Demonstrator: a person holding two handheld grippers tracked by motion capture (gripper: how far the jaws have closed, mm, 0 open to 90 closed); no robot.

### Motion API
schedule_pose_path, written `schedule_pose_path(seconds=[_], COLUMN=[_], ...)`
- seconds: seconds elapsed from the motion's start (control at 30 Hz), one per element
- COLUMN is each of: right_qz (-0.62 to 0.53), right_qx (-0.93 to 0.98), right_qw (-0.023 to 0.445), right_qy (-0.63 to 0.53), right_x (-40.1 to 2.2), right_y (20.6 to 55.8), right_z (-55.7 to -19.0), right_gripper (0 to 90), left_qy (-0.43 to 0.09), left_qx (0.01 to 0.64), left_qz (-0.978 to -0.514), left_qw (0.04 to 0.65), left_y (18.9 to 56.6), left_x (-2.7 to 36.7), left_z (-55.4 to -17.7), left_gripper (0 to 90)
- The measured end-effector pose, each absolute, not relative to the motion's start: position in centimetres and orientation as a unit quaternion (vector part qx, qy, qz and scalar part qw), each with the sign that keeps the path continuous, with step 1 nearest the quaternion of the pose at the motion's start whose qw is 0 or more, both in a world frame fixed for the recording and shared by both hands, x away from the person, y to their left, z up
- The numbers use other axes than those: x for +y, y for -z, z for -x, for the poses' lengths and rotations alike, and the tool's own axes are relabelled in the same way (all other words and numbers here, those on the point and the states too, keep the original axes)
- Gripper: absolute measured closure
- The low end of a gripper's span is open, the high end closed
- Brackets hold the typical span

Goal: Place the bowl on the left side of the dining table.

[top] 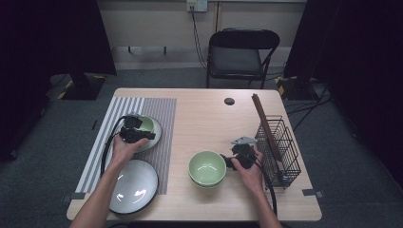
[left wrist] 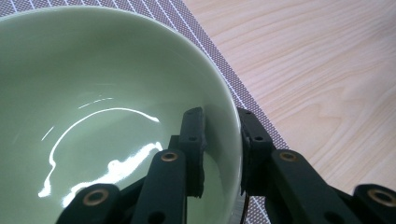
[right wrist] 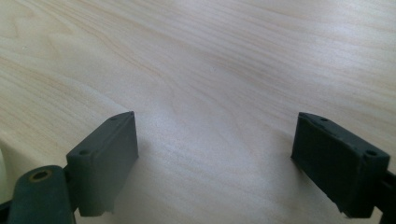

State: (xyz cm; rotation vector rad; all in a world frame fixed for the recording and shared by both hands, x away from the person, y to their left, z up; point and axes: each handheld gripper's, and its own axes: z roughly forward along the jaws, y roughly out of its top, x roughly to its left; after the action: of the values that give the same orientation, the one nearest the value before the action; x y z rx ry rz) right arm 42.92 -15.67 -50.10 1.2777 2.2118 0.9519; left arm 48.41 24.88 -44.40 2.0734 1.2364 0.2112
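High view: left gripper [top: 138, 134] at a green bowl [top: 148, 126] on the striped mat [top: 159, 111], right gripper [top: 236, 159] idle beside the bowl stack [top: 207, 168].
Left jaws straddle the bowl's rim with a slight gap, so it looks set down and about released; stacked bowls still wait. Right jaws stand spread over bare wooden table [top: 209, 118]. Beyond: wire rack [top: 280, 145], grey plate [top: 133, 186], folding chair [top: 240, 54], dark room.

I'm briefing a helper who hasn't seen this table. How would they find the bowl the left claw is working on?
Start at the striped placemat on the table's left side. The green bowl sits at its far end on a plate, the left claw astride its rim. Unlike the stacked green bowls mid-table, it is single and on the mat.
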Motion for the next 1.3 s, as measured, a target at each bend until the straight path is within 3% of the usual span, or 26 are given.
schedule_pose_path(seconds=[0.2,0.63,0.97,1.3], right_qz=[-0.460,-0.460,-0.460,-0.460], right_qx=[0.793,0.793,0.793,0.793], right_qw=[0.207,0.207,0.207,0.207], right_qy=[-0.342,-0.342,-0.342,-0.342], right_x=[-15.7,-15.6,-15.7,-15.7], right_y=[50.1,50.1,50.1,50.1], right_z=[-42.9,-42.9,-42.9,-42.9], right_gripper=[13.7,13.7,13.7,13.7], left_qy=[-0.081,-0.065,-0.059,-0.049], left_qx=[0.470,0.479,0.455,0.458], left_qz=[-0.807,-0.784,-0.801,-0.799], left_qw=[0.348,0.389,0.385,0.385], left_y=[44.0,42.8,43.1,44.0], left_x=[25.1,27.6,28.0,28.4], left_z=[-48.1,-47.2,-46.4,-46.7], left_gripper=[73.7,54.8,55.6,69.2])
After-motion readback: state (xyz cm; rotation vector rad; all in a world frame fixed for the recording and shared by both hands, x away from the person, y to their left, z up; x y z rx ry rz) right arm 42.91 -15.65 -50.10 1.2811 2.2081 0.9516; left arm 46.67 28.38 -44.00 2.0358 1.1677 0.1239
